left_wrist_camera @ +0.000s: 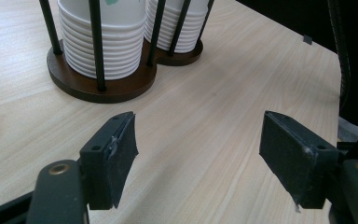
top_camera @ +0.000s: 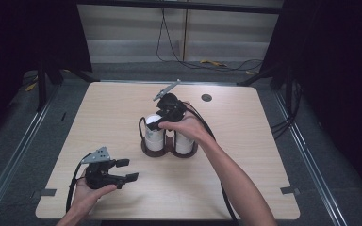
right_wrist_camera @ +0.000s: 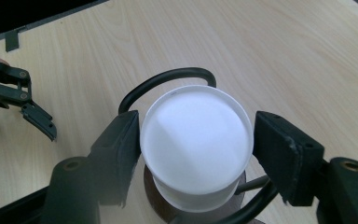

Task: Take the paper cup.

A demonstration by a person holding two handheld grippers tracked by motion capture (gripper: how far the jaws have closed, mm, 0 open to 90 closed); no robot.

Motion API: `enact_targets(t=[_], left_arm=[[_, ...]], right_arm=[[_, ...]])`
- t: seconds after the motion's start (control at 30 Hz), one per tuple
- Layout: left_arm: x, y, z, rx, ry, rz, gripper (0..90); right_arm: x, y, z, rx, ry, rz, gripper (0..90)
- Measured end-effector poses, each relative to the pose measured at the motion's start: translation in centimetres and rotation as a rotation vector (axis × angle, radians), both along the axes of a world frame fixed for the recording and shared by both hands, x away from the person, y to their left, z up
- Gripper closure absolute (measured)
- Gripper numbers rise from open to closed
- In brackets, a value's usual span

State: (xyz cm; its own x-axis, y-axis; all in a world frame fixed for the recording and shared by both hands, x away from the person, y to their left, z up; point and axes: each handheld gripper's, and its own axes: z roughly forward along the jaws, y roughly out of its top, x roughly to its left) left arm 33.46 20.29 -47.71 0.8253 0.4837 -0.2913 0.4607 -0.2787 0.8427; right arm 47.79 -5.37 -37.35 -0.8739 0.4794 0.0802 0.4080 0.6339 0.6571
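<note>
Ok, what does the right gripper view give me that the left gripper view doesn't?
Right gripper view: the flat top of the stack of white paper cups, seen from above between the open jaws of the right gripper, a black wire loop behind it, and the left gripper farther off.
Left gripper view: the stack's ribbed side, a second white cup stack, black upright rods and the dark brown wooden base, beyond open, empty jaws.
Both: the light wooden table and that first stack.

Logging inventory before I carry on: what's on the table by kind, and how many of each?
Stacks of white paper cups: 2 (left stack, right stack)
Dark wooden cup holder: 1
Handheld grippers: 2 (left gripper, right gripper)
Total: 5
</note>
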Motion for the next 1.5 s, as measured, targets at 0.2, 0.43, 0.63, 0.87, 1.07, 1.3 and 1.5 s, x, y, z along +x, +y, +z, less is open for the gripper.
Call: enact_targets(t=[0.2,0.43,0.63,0.87,1.07,1.3,1.5], left_arm=[[0.0,0.0,0.0,0.0,0.002,-0.001,27.2],[0.0,0.0,0.0,-0.001,0.004,-0.001,27.2],[0.0,0.0,0.0,0.001,0.003,-0.002,27.1],[0.0,0.0,0.0,0.002,0.005,-0.001,27.0],[0.0,0.0,0.0,0.001,0.004,-0.002,26.8],[0.0,0.0,0.0,0.0,0.006,-0.001,26.8],[0.0,-0.1,-0.1,0.003,0.005,-0.008,26.8]], right_arm=[[0.2,0.6,0.0,-0.034,0.02,0.006,33.9],[0.4,0.9,-0.4,-0.084,0.039,0.004,33.2],[0.5,1.5,-0.4,-0.137,0.046,0.015,32.9],[0.5,1.9,-0.4,-0.188,0.048,0.021,32.6],[0.5,1.9,-0.4,-0.192,0.053,0.025,33.4],[0.4,2.0,-0.2,-0.21,0.052,0.024,33.9],[0.5,2.1,0.0,-0.207,0.06,0.031,34.0]])
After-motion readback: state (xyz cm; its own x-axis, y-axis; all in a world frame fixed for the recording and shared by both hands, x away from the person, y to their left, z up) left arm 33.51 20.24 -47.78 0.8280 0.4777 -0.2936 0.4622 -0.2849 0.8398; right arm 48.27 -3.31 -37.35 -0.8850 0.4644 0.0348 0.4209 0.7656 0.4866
